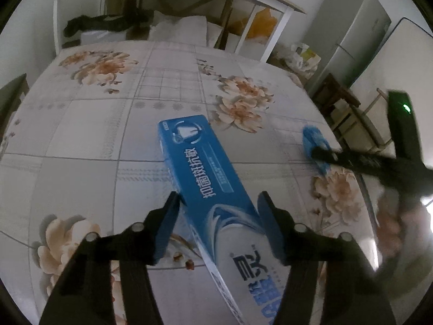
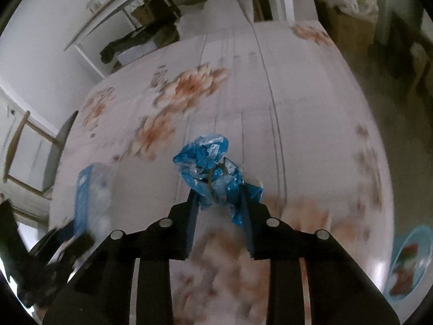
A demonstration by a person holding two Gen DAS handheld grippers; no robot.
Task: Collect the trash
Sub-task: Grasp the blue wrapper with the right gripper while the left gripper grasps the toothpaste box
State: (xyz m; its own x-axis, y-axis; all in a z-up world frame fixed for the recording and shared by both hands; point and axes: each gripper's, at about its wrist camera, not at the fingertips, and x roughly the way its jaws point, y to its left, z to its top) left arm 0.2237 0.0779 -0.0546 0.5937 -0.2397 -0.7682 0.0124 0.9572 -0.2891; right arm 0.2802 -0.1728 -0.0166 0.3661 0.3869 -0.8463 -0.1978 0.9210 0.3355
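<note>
Collecting is under way on the table (image 1: 89,135), a floral-cloth surface bearing two pieces of trash. Largest of these is the box (image 1: 208,178), a long blue toothpaste carton lying flat near the table's middle, its near end running between the fingers of the left gripper (image 1: 217,211). That gripper is spread wide; its left pad sits just beside the carton's edge, perhaps touching, and its right pad stands close to the other side, so no pinch is made. Judged step: approach complete, grasp pending. The next move calls for closing squarely across the carton's narrow width, then lifting level so the long end does not swing.

Smaller is the wrapper (image 2: 213,173), a crumpled blue plastic film. The right gripper (image 2: 217,197) is pinching it: the jaws stand narrowed on the film's lower folds, with most of the crumple projecting forward past the tips. Whether it is clear of the cloth cannot be told; the view is motion-blurred. A blue bowl (image 2: 414,262) sits at the table's right edge, apart from both grippers.
</note>
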